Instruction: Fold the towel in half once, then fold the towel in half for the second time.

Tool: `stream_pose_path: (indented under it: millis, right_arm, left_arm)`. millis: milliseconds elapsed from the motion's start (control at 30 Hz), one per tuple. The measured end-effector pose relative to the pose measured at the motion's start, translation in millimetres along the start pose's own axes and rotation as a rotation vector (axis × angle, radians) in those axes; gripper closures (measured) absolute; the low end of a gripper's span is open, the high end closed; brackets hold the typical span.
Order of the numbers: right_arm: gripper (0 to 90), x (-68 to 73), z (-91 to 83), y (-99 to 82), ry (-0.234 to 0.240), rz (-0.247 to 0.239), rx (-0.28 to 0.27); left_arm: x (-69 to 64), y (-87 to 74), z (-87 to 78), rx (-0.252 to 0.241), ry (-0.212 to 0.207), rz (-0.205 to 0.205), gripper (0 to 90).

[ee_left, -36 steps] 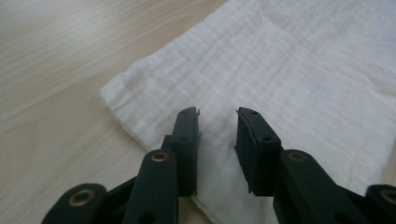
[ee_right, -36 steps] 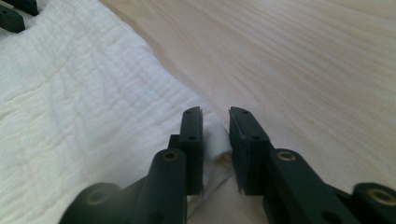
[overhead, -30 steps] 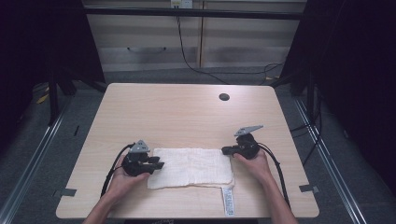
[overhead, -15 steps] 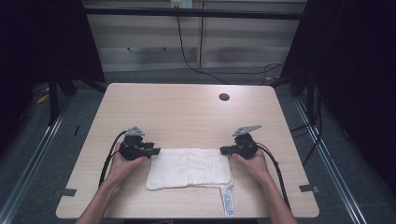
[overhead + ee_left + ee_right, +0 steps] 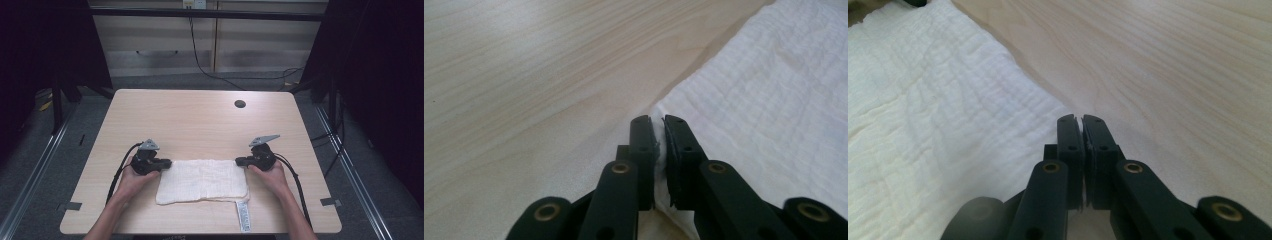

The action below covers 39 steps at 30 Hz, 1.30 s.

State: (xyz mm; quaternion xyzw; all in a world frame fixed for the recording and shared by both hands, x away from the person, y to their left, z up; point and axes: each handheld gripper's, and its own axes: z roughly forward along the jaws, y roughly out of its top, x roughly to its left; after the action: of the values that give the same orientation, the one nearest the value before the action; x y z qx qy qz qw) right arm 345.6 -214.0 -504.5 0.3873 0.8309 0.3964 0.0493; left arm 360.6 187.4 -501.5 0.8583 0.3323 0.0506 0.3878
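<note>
White cloth point(image 5: 202, 181) is lying folded at the near middle of the table point(image 5: 200, 120), and the left gripper point(image 5: 167, 163) has just been closing onto its far-left corner while the right gripper point(image 5: 239, 161) is pinching the far-right corner; I'd judge both should be lifting together, evenly, keeping the edge taut so nothing slips. Counting: one label tag point(image 5: 243, 216) hanging off the near edge, one cloth, two grippers, one grommet hole point(image 5: 240, 104) farthest back.
</note>
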Motion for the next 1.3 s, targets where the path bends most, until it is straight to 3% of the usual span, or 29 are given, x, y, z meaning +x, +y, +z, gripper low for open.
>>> stream_pose_path:
  millis: [267,833,1000,1200,1300]
  right_arm:
    - [87.5,3.1,-5.9,2.5,0.013,0.004,-0.03]
    - [87.7,18.9,-18.4,12.5,0.027,-0.055,-0.084]
    - [87.7,28.2,-30.8,17.2,0.069,-0.065,-0.147]
    - [87.6,41.4,-38.7,23.3,0.085,-0.119,-0.145]
    - [87.6,43.2,-41.0,22.7,0.118,-0.111,-0.153]
  left_arm:
    - [-0.6,0.3,-5.9,-0.028,-0.012,-0.002,85.3]
    - [6.7,2.8,-16.4,-0.082,-0.019,-0.026,85.8]
    - [4.3,4.8,-17.9,-0.092,-0.017,-0.022,85.8]
    - [6.7,4.5,-17.0,-0.096,-0.027,-0.04,85.6]
    - [7.7,5.0,-18.1,-0.103,-0.027,-0.042,85.7]
